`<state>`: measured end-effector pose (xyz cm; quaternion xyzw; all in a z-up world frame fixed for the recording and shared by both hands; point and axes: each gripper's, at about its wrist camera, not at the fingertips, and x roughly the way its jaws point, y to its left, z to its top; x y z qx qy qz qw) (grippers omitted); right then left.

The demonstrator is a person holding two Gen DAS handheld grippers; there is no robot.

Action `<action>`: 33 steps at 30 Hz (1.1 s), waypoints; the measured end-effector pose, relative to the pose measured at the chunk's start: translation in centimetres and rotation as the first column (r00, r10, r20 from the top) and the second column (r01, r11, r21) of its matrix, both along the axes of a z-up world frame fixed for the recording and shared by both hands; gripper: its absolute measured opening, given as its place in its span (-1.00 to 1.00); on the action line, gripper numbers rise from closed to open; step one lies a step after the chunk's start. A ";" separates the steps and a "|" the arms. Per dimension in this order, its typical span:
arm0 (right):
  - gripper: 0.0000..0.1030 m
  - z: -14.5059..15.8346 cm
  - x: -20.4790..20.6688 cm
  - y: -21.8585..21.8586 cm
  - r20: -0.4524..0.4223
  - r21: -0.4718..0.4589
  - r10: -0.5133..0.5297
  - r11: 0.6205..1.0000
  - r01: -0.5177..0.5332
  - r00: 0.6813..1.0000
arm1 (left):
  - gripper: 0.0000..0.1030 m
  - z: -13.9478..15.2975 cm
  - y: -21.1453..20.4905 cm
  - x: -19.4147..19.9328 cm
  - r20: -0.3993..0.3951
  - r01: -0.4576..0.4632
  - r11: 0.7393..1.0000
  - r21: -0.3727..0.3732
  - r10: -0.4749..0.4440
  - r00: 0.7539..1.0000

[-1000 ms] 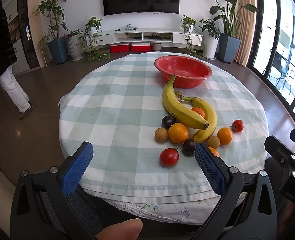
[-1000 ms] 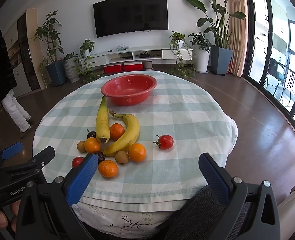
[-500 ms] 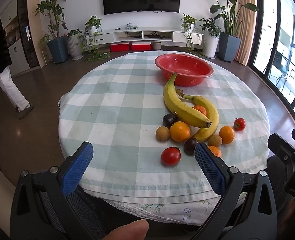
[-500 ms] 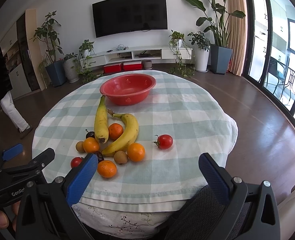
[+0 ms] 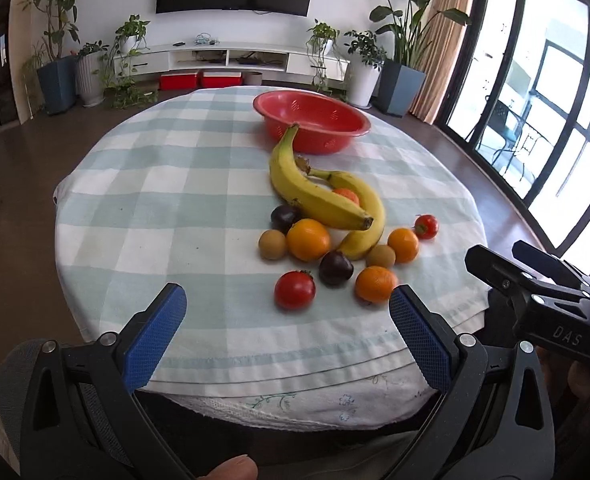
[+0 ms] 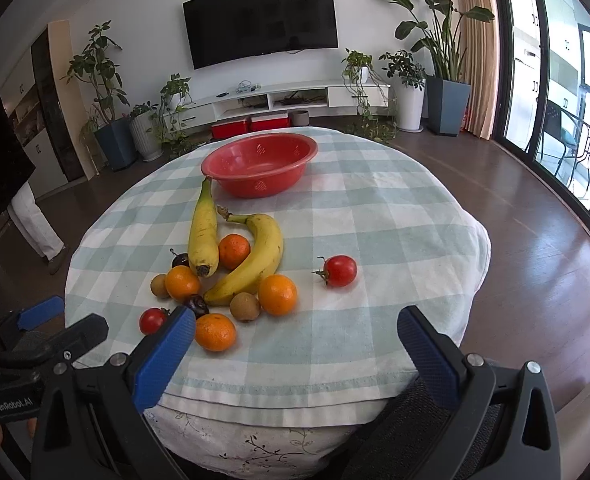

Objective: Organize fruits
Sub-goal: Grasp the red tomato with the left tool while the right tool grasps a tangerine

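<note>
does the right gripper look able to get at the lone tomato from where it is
Probably yes. The right gripper is open and empty, and the lone tomato sits apart from the other fruit on bare cloth, just ahead of the fingers, with nothing between them.

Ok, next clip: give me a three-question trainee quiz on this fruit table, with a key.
1. True or false: the red bowl already holds fruit.
2. How many bananas lie on the checked tablecloth?
3. Which fruit sits apart from the cluster, on the right wrist view's right side? A) kiwi B) tomato C) plum

Key:
1. False; the bowl is empty.
2. Two: the straighter banana and the curved banana.
3. B, the lone tomato.

Both the left gripper and right gripper have their jaws wide apart, holding nothing.
</note>
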<state>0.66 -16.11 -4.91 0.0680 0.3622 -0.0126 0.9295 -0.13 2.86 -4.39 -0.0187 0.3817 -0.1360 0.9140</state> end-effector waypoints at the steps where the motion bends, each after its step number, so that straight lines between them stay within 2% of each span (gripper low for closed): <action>1: 1.00 -0.5 0.8 0.4 -0.028 0.018 0.021 1.000 -0.020 0.999 | 0.99 -0.1 0.2 -0.2 0.009 -0.012 1.000 0.002 0.012 1.000; 3: 0.97 -1.1 1.8 1.3 -0.063 0.066 0.088 0.994 -0.084 0.994 | 0.99 0.0 0.7 -0.3 0.020 -0.022 1.000 -0.017 0.022 1.000; 5: 0.86 -0.8 1.9 1.5 -0.050 0.085 0.122 0.989 -0.118 0.991 | 0.99 0.1 1.2 0.0 0.013 -0.035 0.999 -0.016 0.035 0.999; 8: 0.88 0.3 1.5 -0.6 -0.019 0.069 0.089 0.994 -0.087 0.996 | 0.99 -0.2 1.7 0.6 -0.020 -0.024 0.999 -0.035 0.024 1.000; 11: 0.96 0.6 1.8 -4.3 -0.044 0.106 -0.010 0.994 0.015 0.999 | 0.99 -1.1 1.1 1.2 -0.048 -0.005 0.999 -0.033 0.004 0.999; 13: 0.96 1.0 2.1 -5.8 -0.050 0.125 -0.032 0.991 0.038 0.998 | 0.99 -1.6 0.3 1.4 -0.051 0.027 0.999 -0.032 -0.029 0.998; 16: 0.96 1.3 2.3 -6.5 -0.034 0.074 -0.029 0.997 0.031 0.999 | 0.99 -2.4 -0.9 1.8 -0.041 0.129 0.989 -0.076 -0.132 0.990; 20: 0.91 0.9 3.4 -6.7 -0.063 0.025 0.020 1.000 -0.019 0.998 | 0.99 -2.8 -2.6 1.9 -0.031 0.186 0.982 0.026 -0.185 0.982; 22: 0.85 0.7 3.8 -6.8 -0.078 0.014 0.043 0.999 -0.042 0.996 | 0.99 -3.0 -2.6 2.4 -0.065 0.181 0.982 0.049 -0.178 0.982; 24: 0.85 0.4 4.3 -6.8 -0.091 0.014 0.057 0.998 -0.056 0.994 | 0.99 -3.0 -1.9 3.4 -0.092 0.123 0.990 0.066 -0.116 0.989; 27: 0.84 0.0 4.8 -6.7 -0.103 0.021 0.081 0.997 -0.079 0.991 | 0.97 -2.8 -1.5 4.9 -0.118 0.163 0.983 0.089 -0.153 0.981; 31: 0.84 -0.2 5.2 -6.6 -0.114 0.023 0.096 0.995 -0.093 0.989 | 0.97 -2.6 -2.4 6.2 -0.133 0.258 0.943 0.208 -0.234 0.963; 33: 0.84 -0.2 5.3 -6.8 -0.112 0.031 0.096 0.995 -0.093 0.989 | 0.97 -2.8 -2.9 6.5 -0.152 0.309 0.921 0.236 -0.280 0.948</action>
